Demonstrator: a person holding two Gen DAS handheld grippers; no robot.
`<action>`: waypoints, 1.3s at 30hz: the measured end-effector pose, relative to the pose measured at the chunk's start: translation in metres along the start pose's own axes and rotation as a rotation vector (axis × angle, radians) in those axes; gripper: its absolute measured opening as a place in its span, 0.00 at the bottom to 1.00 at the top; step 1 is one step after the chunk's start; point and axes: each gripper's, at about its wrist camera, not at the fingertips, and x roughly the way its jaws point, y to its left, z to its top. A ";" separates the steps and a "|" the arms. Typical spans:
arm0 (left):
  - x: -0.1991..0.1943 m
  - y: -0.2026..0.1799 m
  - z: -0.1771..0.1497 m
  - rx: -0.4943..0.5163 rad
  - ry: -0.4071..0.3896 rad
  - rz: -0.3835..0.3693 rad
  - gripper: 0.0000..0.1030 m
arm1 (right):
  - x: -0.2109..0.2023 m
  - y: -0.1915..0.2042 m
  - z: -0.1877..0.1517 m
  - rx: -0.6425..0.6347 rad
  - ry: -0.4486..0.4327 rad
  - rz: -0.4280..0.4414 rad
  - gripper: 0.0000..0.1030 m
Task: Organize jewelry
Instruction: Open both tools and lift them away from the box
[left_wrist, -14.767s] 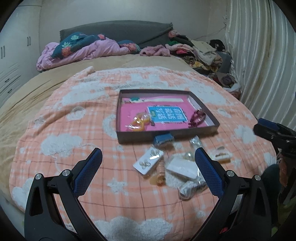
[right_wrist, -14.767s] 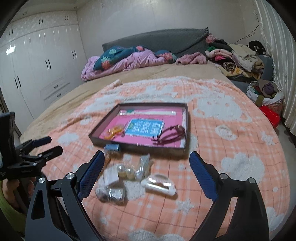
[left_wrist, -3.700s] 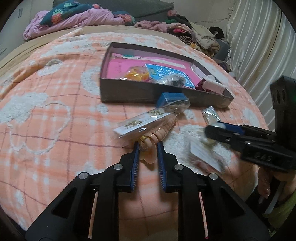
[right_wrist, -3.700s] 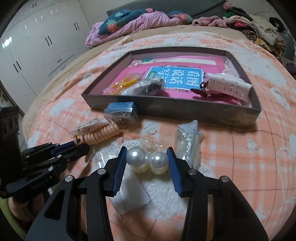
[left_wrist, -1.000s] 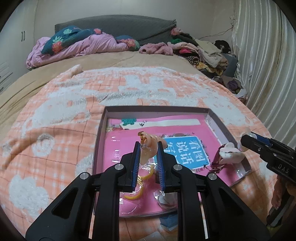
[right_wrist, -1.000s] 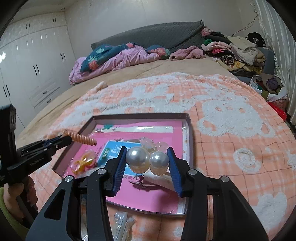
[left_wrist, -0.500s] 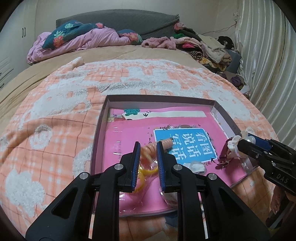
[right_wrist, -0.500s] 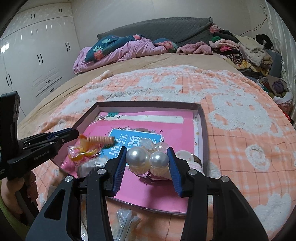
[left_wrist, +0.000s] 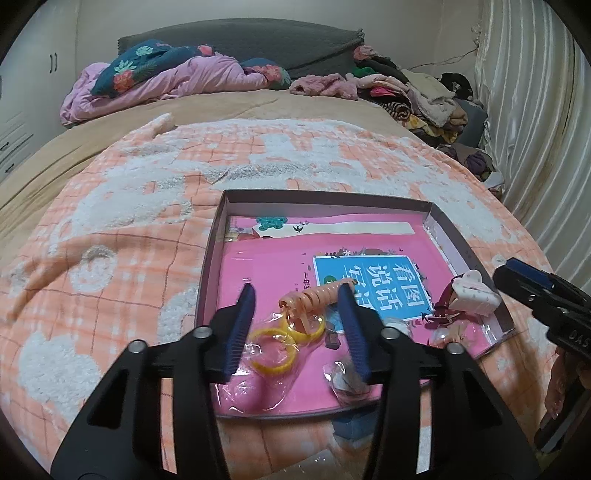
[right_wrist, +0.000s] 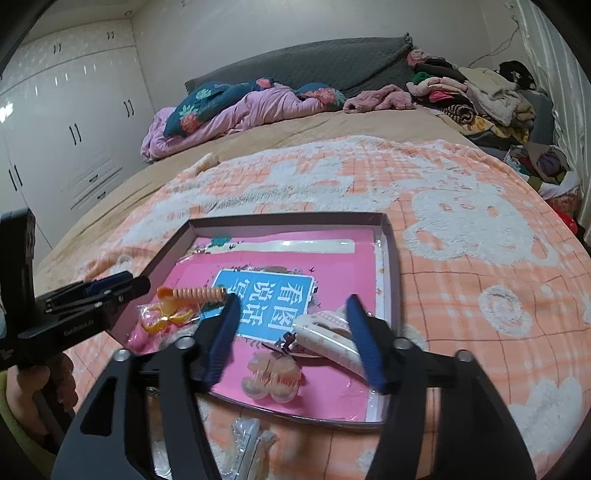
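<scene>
A: The left gripper (left_wrist: 297, 314) is parted to a middling width, its jaws just opened, and the peach spiral hair tie (left_wrist: 317, 298) is seen lying loose between them, dropped onto the pink sheet in the tray (left_wrist: 325, 195). The right gripper (right_wrist: 291, 317) is spread wider, also just opened; the pearl clip (right_wrist: 271, 380) lies below and just ahead of it on the tray floor, free of both pads.

B: How should the release be finished?

A: Both grippers are best lifted straight up and back, so that nothing is snagged. One end of the spiral tie appears close to the left gripper's right-hand pad; contact cannot be told. The white hair claw (right_wrist: 327, 341) sits just inside the right gripper's right-hand finger and could be nudged.

B: And beyond the tray?

A: A clear packet (right_wrist: 247, 435) is seen on the blanket (right_wrist: 461, 258) under the right gripper, still to be collected.
</scene>
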 end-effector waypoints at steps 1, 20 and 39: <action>-0.002 0.000 0.000 -0.002 0.000 -0.001 0.42 | -0.004 -0.003 0.001 0.014 -0.014 -0.002 0.74; -0.059 0.017 0.011 -0.105 -0.102 0.029 0.91 | -0.059 -0.035 0.011 0.110 -0.138 -0.039 0.93; -0.117 0.018 0.016 -0.123 -0.195 -0.007 0.91 | -0.112 -0.020 0.012 0.075 -0.212 -0.005 0.93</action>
